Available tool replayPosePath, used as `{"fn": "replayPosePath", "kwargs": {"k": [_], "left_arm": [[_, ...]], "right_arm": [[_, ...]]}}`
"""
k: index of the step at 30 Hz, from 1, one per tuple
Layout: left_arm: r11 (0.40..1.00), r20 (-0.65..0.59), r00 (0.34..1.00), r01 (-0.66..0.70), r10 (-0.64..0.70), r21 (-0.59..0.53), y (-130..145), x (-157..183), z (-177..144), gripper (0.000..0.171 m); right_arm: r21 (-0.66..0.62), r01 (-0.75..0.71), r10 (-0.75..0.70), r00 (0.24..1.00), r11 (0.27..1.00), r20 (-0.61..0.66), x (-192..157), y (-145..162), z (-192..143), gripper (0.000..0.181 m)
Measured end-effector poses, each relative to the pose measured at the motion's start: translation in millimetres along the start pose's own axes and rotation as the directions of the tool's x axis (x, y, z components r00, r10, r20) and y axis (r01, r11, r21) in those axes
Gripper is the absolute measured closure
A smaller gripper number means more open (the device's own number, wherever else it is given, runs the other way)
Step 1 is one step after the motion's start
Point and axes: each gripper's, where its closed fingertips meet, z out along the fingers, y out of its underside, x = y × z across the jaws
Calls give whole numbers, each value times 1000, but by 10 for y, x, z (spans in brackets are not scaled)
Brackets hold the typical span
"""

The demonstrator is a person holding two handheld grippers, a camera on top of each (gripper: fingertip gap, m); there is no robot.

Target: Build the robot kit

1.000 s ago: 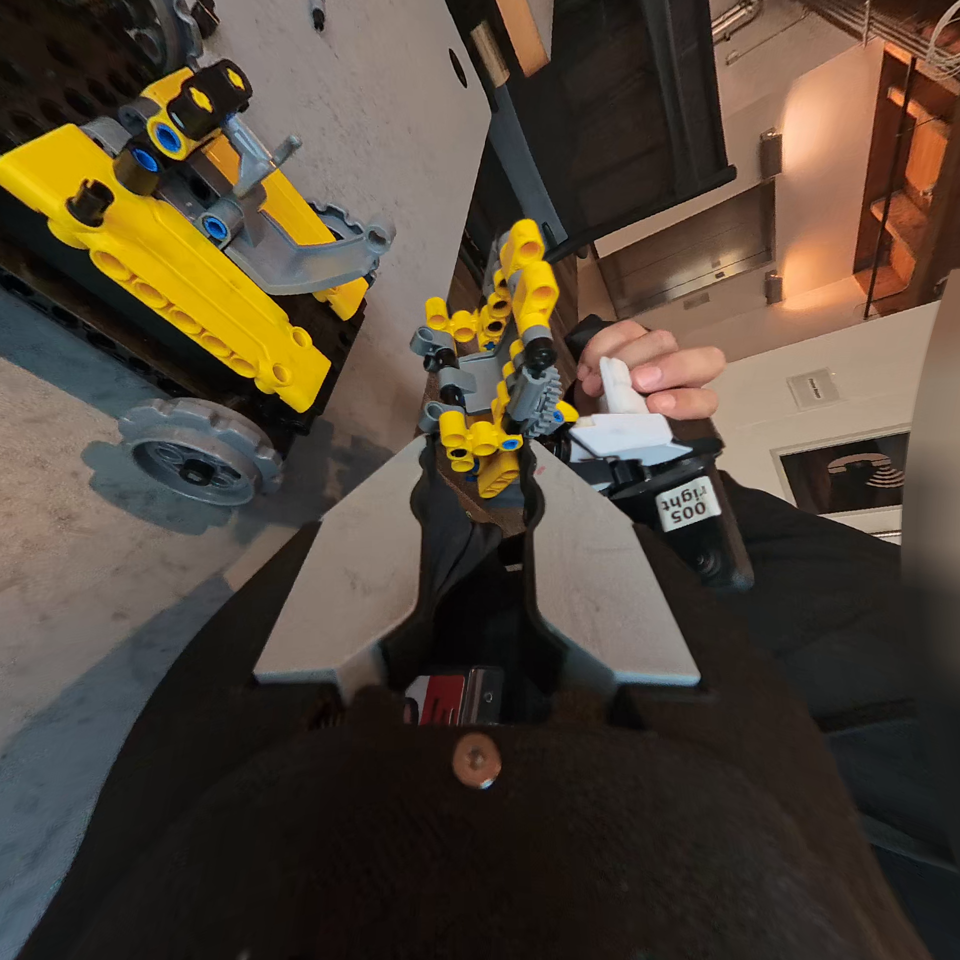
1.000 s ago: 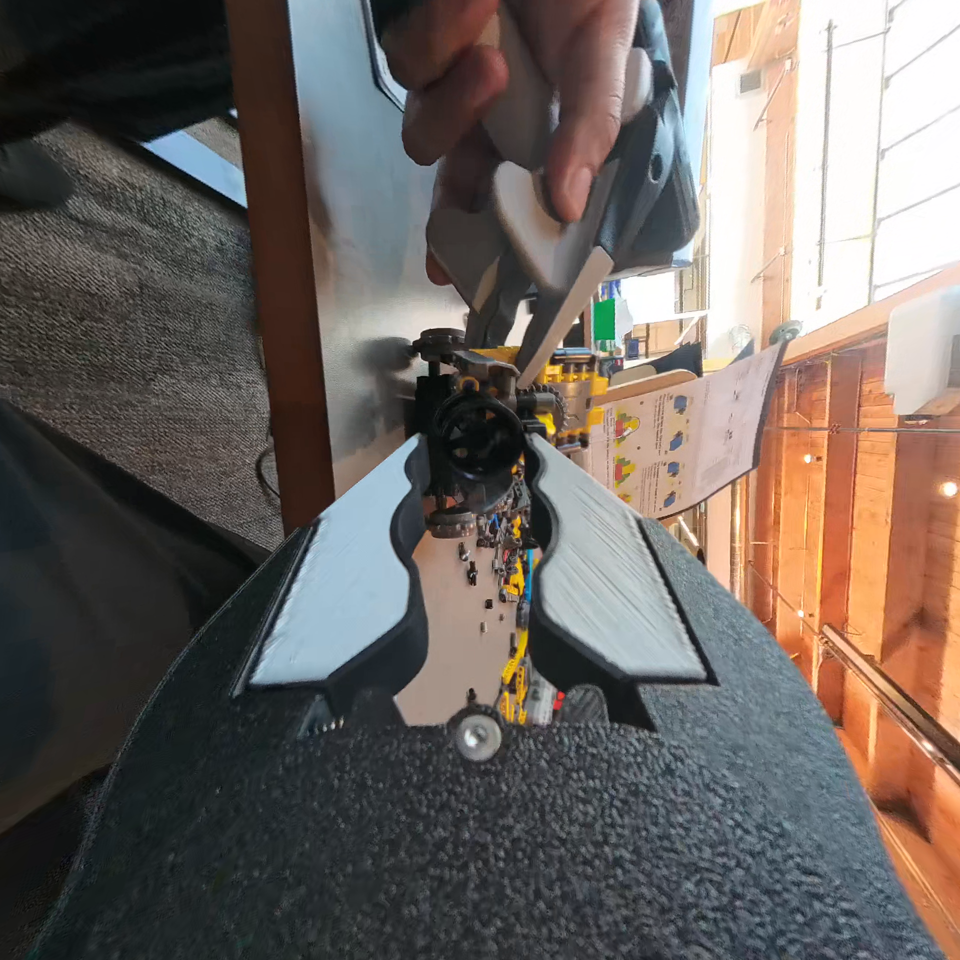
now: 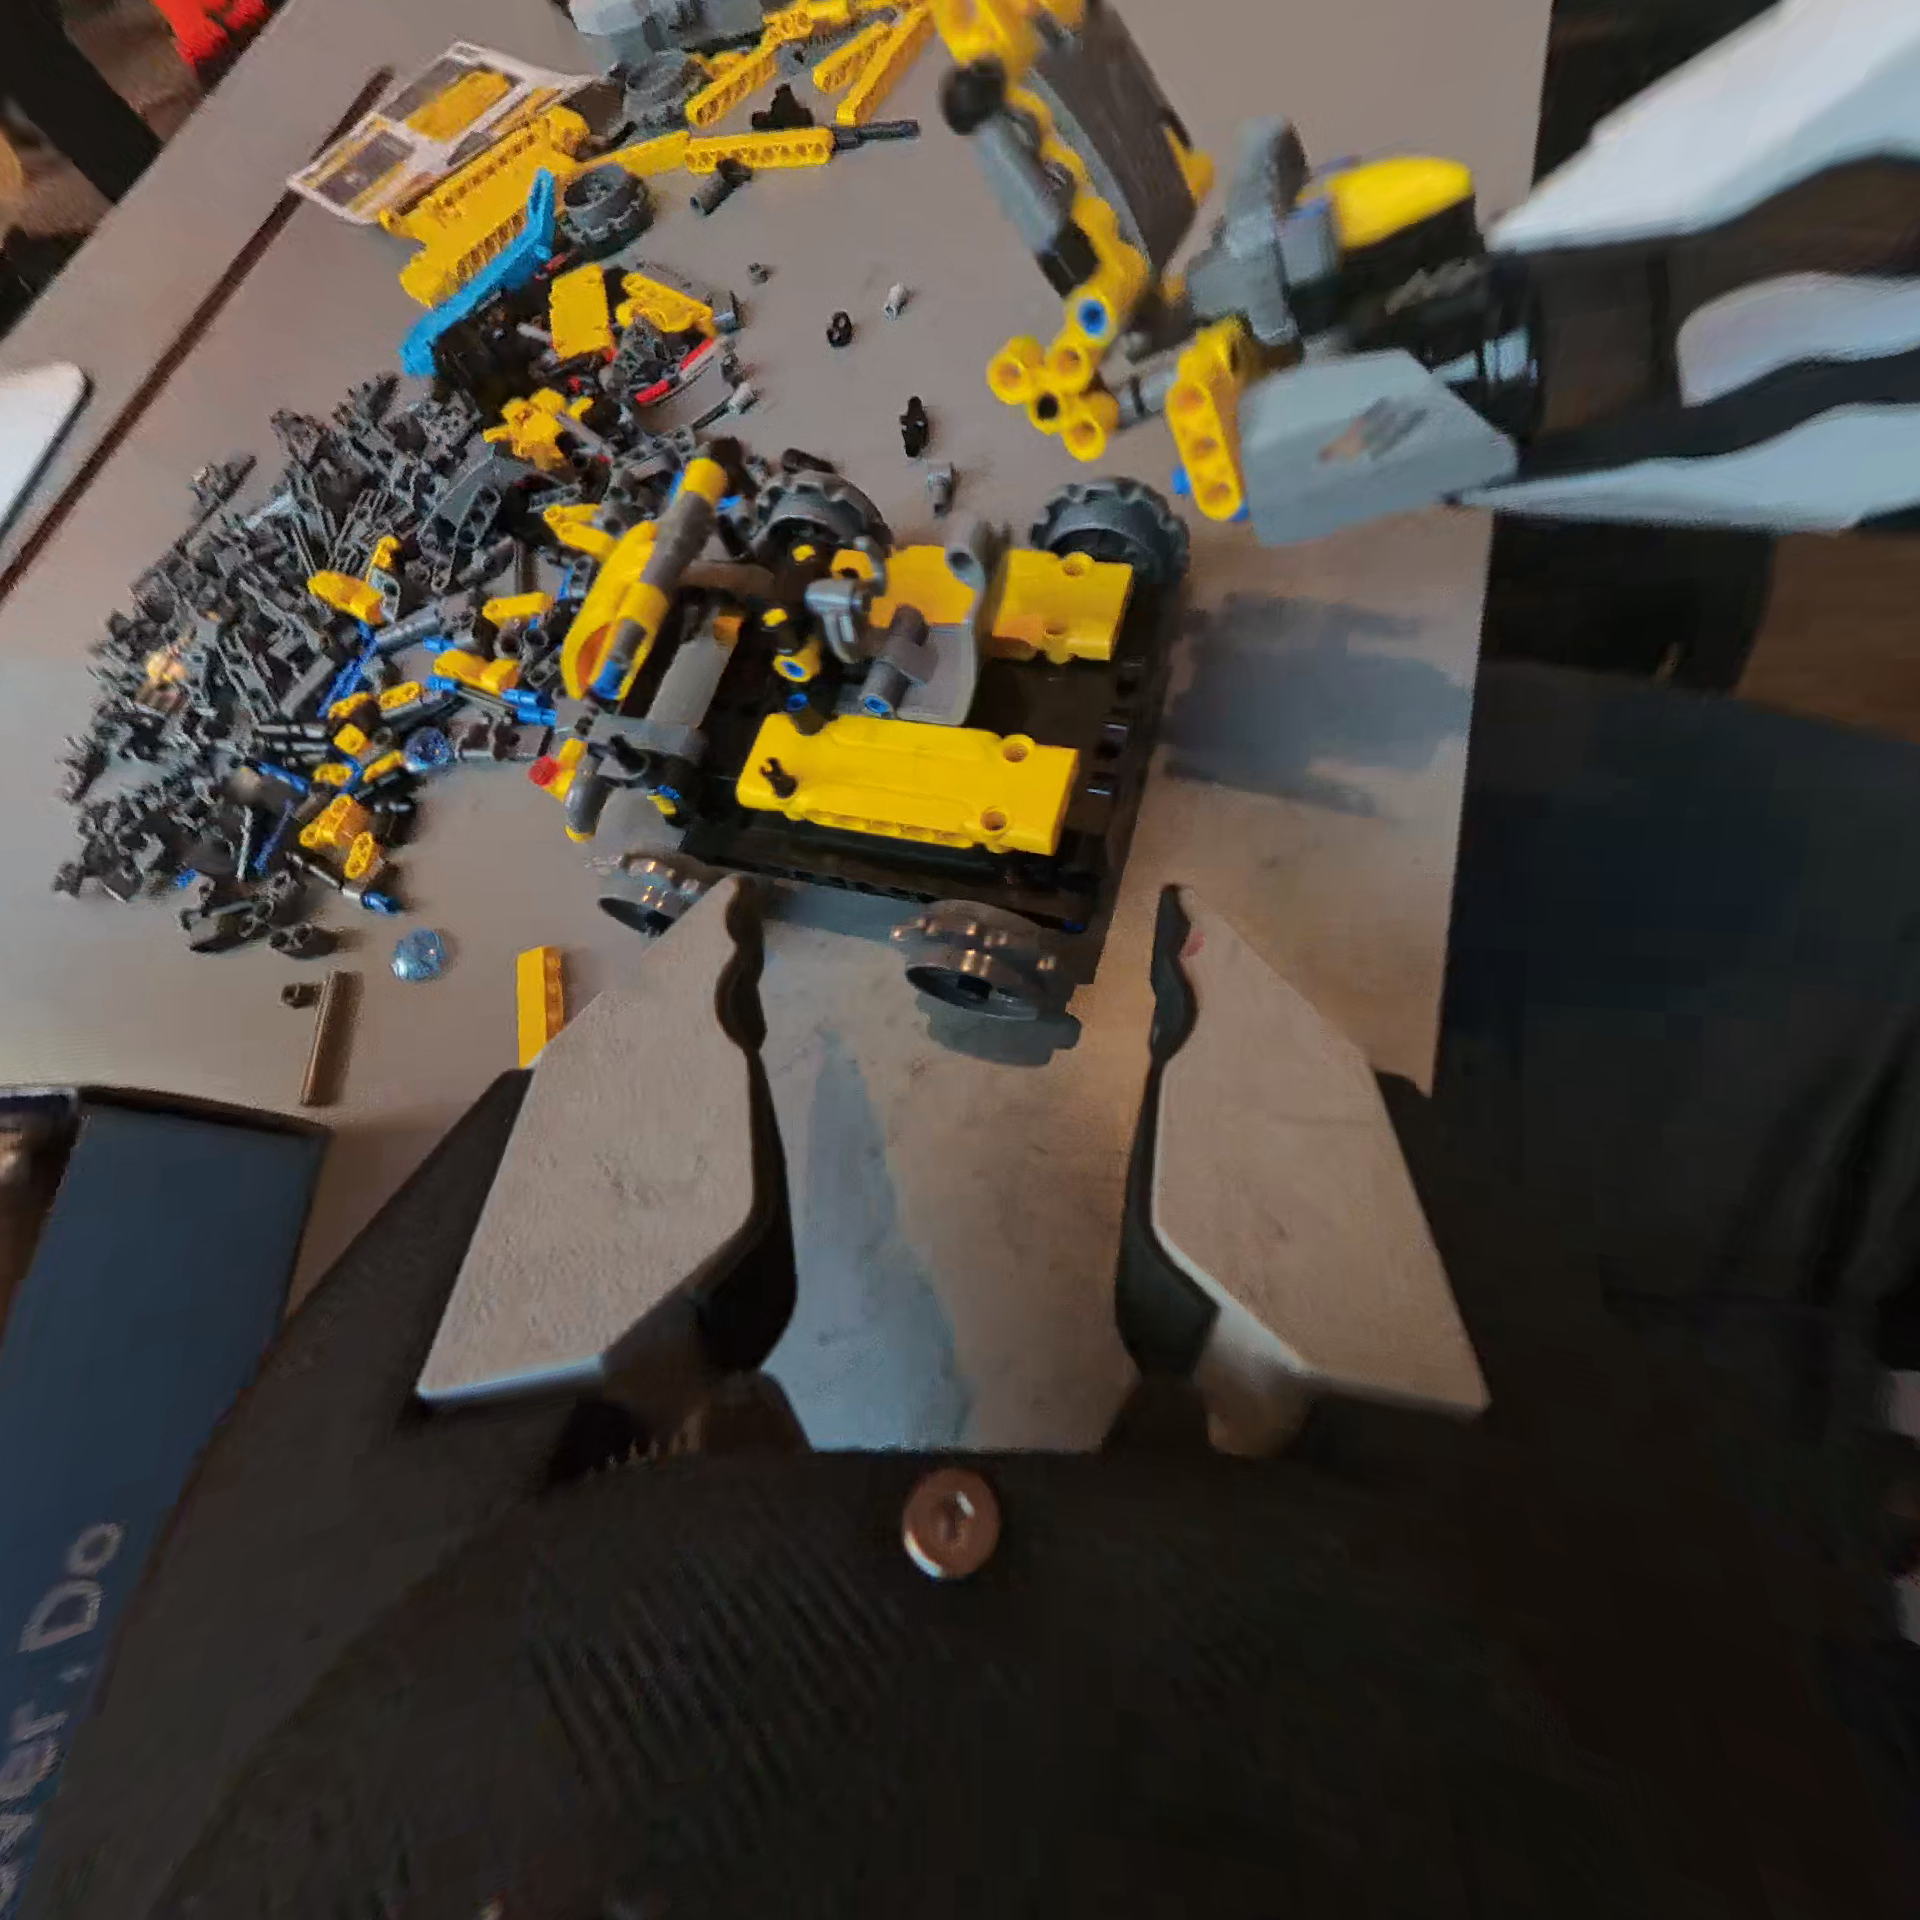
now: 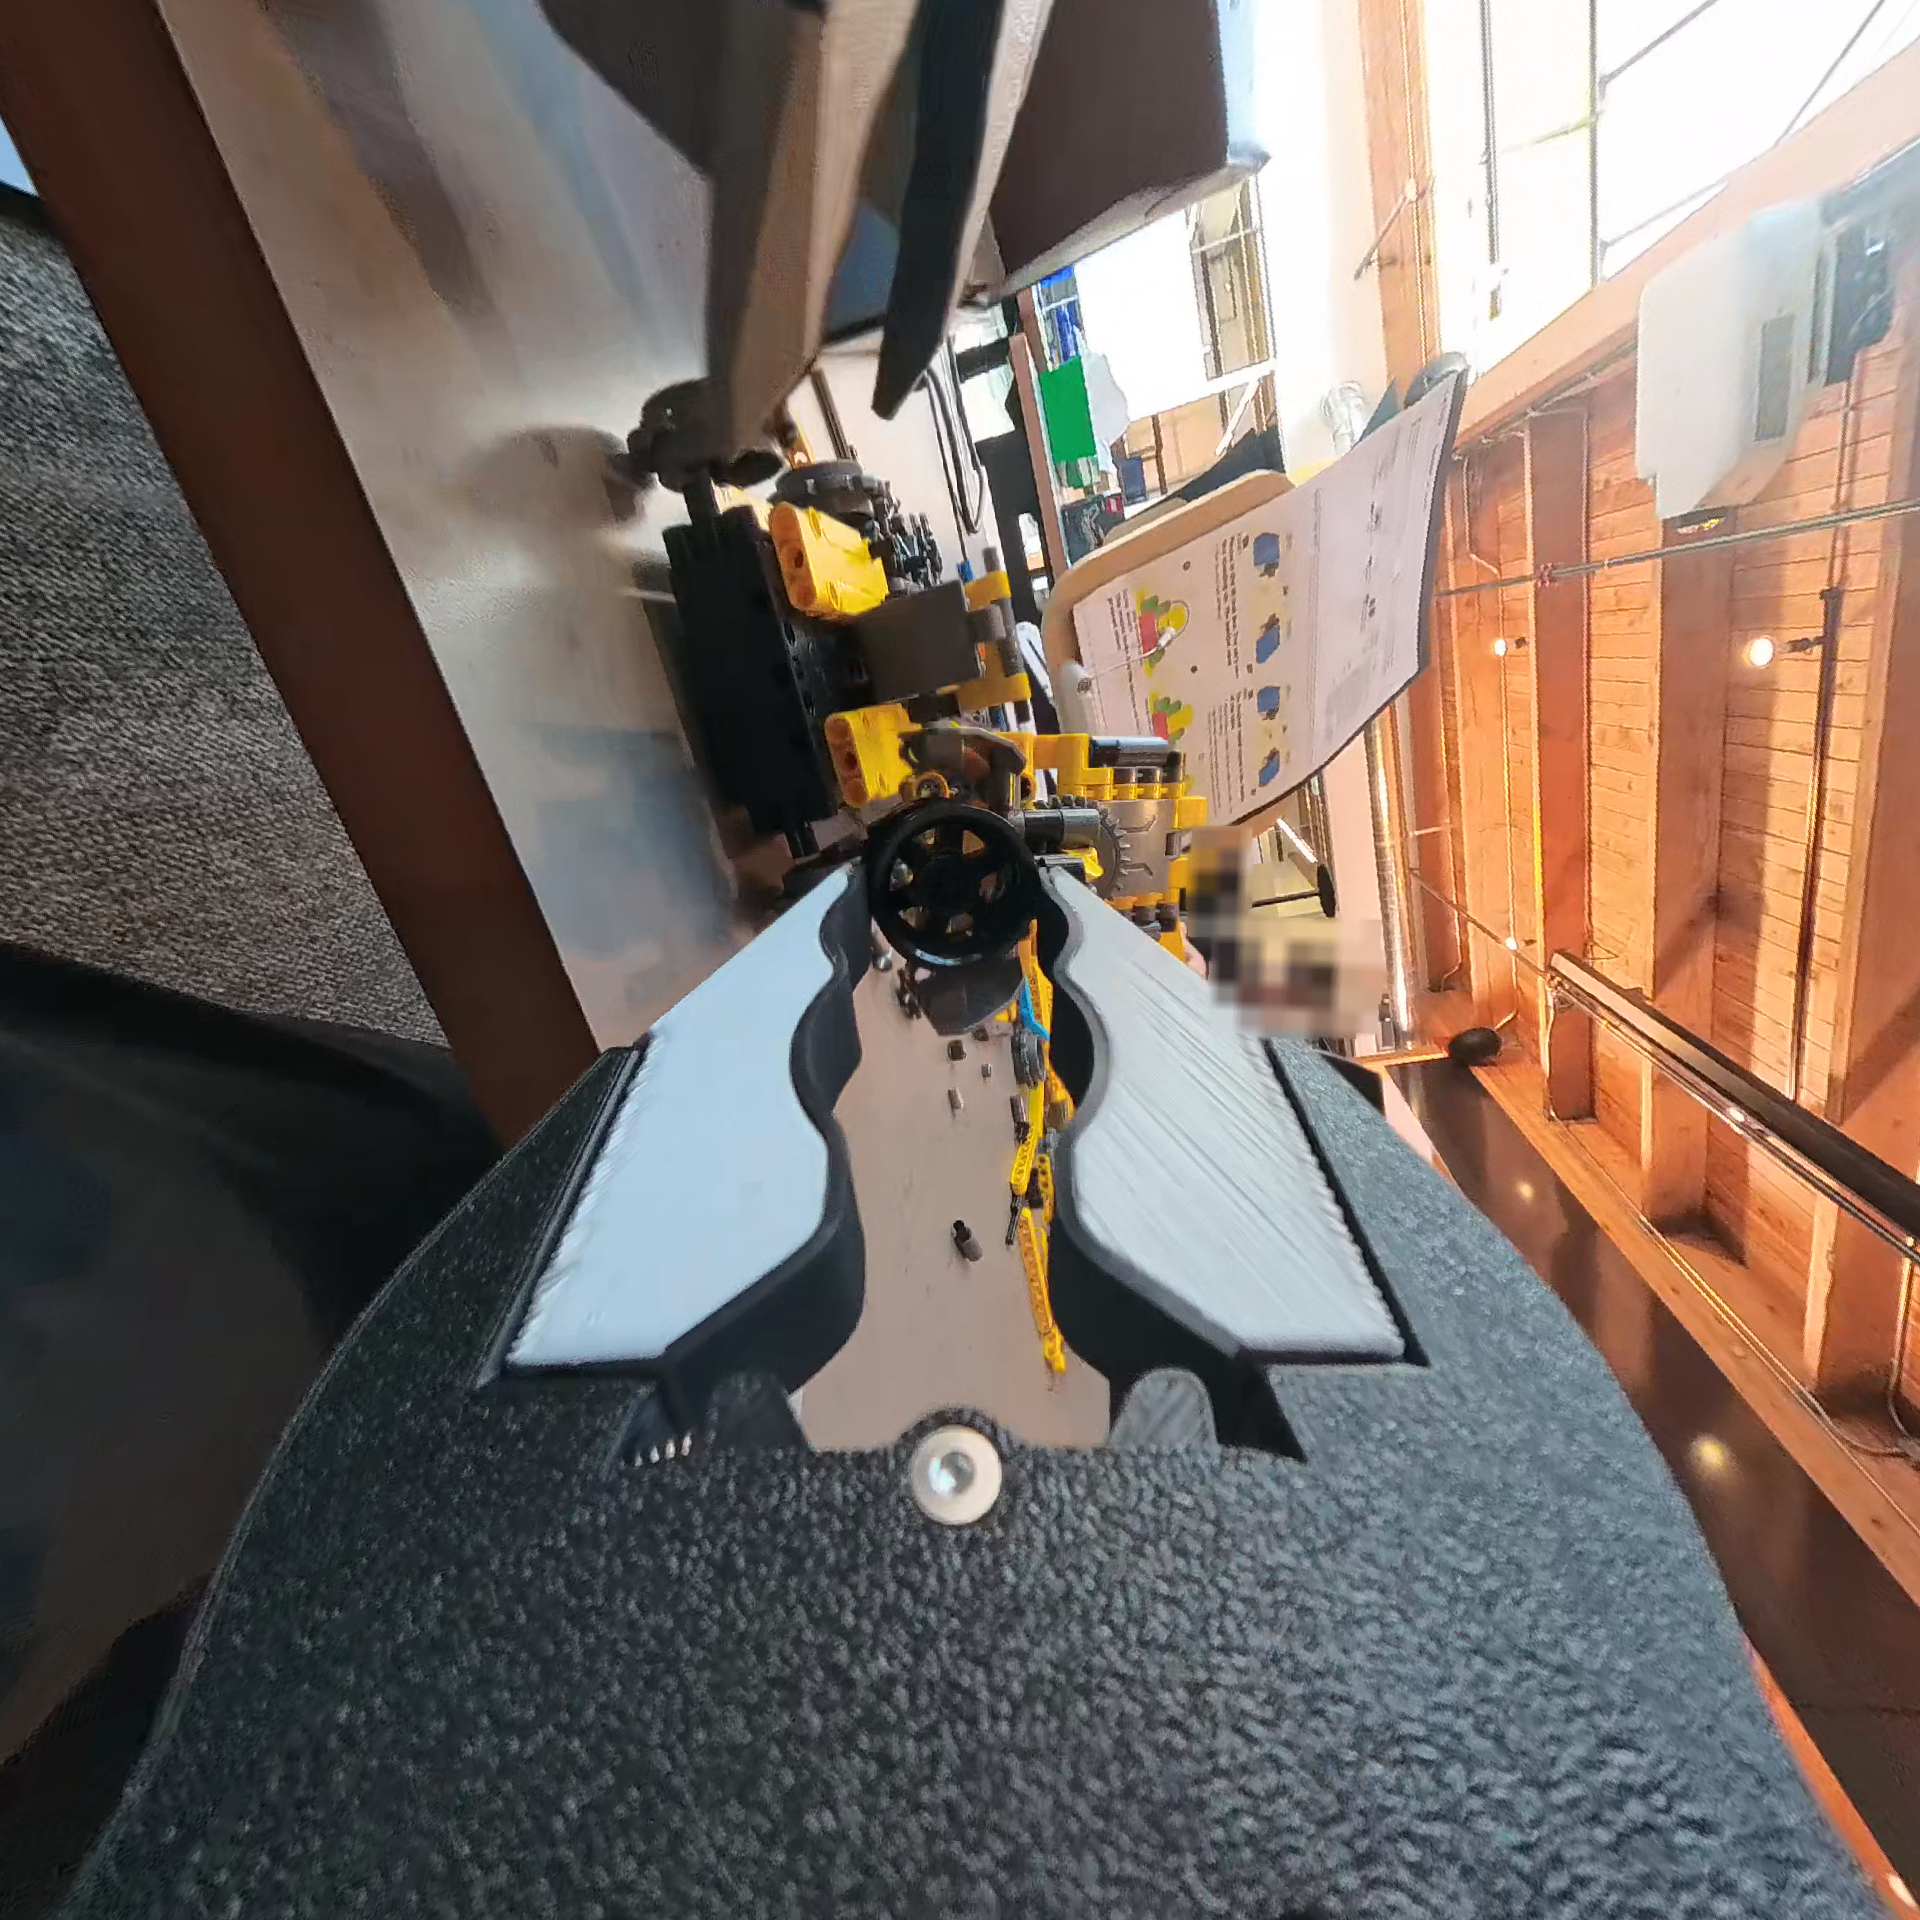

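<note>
— Fingers of the left gripper (image 3: 951, 935) gape wide, empty, above the half-built yellow vehicle (image 3: 894, 717) on the tabletop (image 3: 1299, 914).

— And the right gripper (image 4: 951, 883)?

— Clamped on a yellow-grey subassembly (image 3: 1174, 353) (black wheel (image 4: 951, 883) foremost), aloft, unattached; loose parts (image 3: 312, 665) remain.

Matt grey table (image 3: 1299, 914), plastic bricks (image 3: 260, 686)

Floor: grey carpet (image 4: 156, 644).
Walls: wooden planks (image 4: 1714, 831), warm small lamps.
Windows: bright daylight (image 4: 1662, 114), maybe large panes.
Bench: grey top (image 3: 1299, 935).
</note>
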Motion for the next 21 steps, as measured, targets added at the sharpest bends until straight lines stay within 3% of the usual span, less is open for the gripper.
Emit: {"fn": "replayPosePath", "kwargs": {"k": [5, 9, 14, 17, 21], "left_arm": [[984, 36, 990, -134, 139, -117, 149, 63, 224, 97], [979, 2, 991, -131, 133, -159, 194, 38, 292, 126], [971, 5, 986, -162, 166, -176, 211, 66, 243, 130], [978, -10, 992, -124, 124, -167, 199, 160, 127, 130], [995, -116, 991, 50, -60, -89, 40, 309, -127, 131]], "right_arm": [[-21, -7, 7, 1000, 1000, -9, 31, 86, -39, 151], [-36, 4, -5, 1000, 999, -25, 93, 149, -91, 151], [-36, 19, -20, 999, 999, -43, 201, 134, -181, 151], [-34, 1, -3, 998, 999, -58, 289, 124, -254, 151], [-30, -32, 30, 997, 999, -69, 386, 113, -331, 151]]}}
